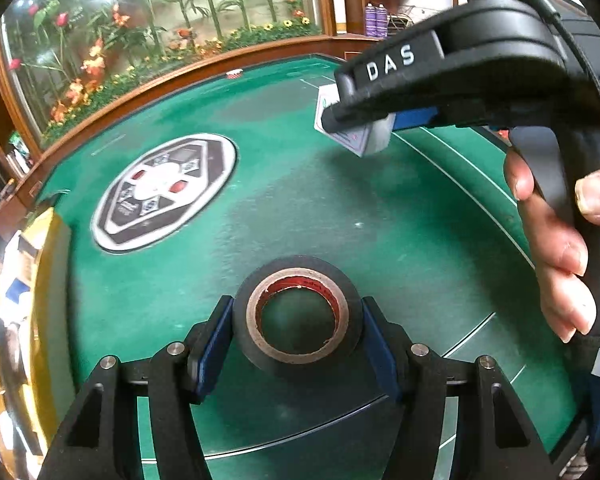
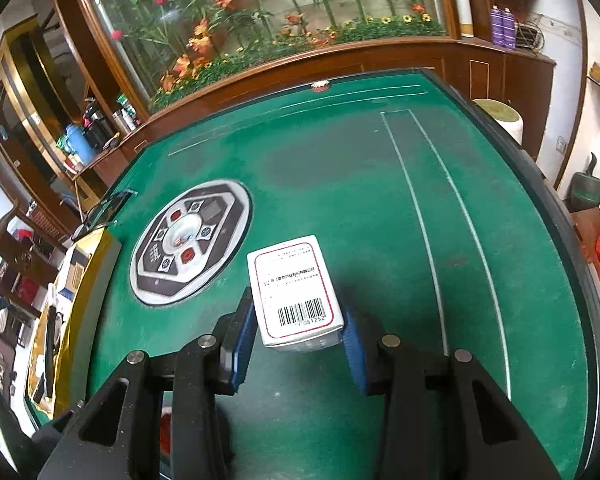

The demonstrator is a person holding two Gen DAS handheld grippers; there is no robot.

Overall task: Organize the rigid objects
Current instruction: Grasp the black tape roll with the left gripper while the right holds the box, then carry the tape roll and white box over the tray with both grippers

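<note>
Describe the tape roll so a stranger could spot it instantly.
Start at the green felt table with its round control panel in the middle. Nearer the camera, the black tape roll sits between the left gripper pads. Its ring shape, with a tan and red core, is unlike the white box.

Both fisheye views look forward and down along their own fingers, close above the green tabletop [image 1: 284, 208]. Each faces the far planted glass case [image 2: 268, 12]. They share the tabletop's octagonal control panel [image 1: 164, 192] at left and the small red-and-white object [image 2: 321, 87] at the far edge. The left view catches the right hand-held gripper [image 1: 340, 120] from beside.
</note>
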